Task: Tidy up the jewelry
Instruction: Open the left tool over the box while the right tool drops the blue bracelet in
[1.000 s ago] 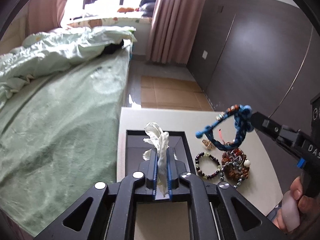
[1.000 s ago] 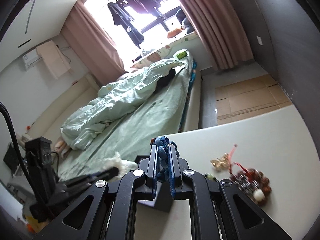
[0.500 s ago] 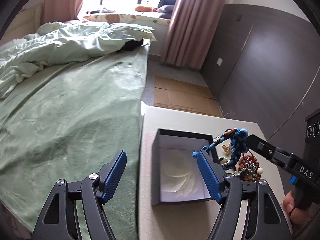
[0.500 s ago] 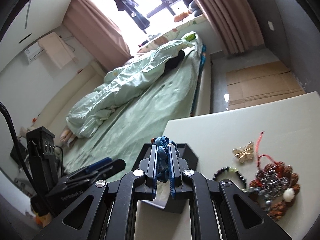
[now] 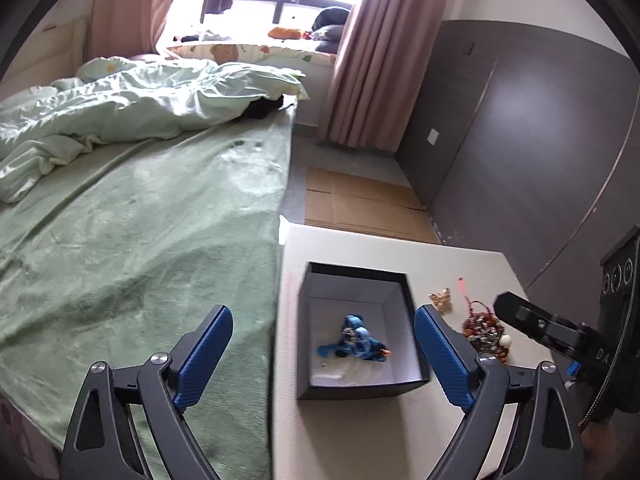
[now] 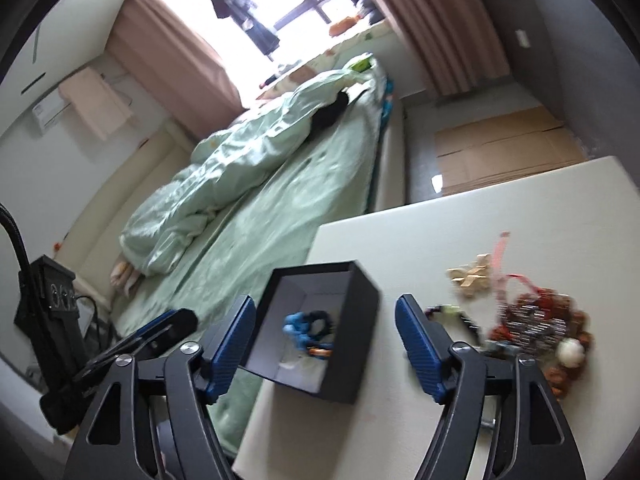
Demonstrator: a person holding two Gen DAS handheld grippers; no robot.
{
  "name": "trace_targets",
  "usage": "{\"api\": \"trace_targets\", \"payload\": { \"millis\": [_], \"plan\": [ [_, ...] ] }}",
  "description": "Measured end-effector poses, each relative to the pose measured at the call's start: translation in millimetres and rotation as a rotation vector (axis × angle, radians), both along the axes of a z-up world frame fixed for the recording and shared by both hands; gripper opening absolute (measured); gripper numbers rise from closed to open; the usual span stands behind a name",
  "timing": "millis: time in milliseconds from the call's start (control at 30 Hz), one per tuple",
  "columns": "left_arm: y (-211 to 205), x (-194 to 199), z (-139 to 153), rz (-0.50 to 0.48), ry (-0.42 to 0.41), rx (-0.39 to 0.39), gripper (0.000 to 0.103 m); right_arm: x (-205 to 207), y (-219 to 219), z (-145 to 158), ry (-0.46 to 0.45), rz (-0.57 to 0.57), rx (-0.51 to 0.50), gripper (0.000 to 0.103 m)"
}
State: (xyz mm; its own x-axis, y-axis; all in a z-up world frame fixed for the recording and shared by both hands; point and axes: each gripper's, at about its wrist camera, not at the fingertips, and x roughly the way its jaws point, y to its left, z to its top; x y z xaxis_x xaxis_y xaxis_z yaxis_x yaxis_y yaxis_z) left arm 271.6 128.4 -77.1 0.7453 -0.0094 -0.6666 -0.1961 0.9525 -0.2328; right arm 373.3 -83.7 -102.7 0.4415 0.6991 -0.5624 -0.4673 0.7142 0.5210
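1. Blue-padded fingers of the left gripper (image 5: 322,356) are spread wide and released, holding nothing, hovering at the near edge of the surface (image 5: 360,432).
2. Right gripper (image 6: 326,346) fingers are likewise spread and empty.
3. Inside the black box (image 5: 356,392), near the surface's bed-side edge, lies the blue braided bracelet (image 5: 354,342) on the pale lining.
4. Beside the box sit a beaded jewelry heap (image 6: 536,328) and a gold butterfly brooch (image 6: 472,274).
5. Beyond the far edge: cardboard (image 5: 360,204) on the floor, and a green bed (image 5: 140,220).
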Motion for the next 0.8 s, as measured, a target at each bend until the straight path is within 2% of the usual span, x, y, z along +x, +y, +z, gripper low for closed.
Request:
{"api": "trace_targets", "payload": {
  "millis": [267, 433, 500, 800],
  "plan": [
    [-36, 1, 7, -0.079, -0.003, 0.003, 0.098, -18, -49, 14, -0.047, -0.105, -0.028, 0.093],
    [-55, 1, 9, -0.111, -0.001, -0.005, 0.098, -12, -68, 7, -0.006, -0.147, -0.040, 0.095],
    [-61, 2, 9, -0.120, 0.000, -0.004, 0.099, -10, -82, 3, 0.006, -0.177, -0.049, 0.103],
    [-100, 16, 4, -0.179, 0.020, 0.007, 0.100, -6, -145, -11, 0.045, -0.265, -0.076, 0.103]
  ]
}}
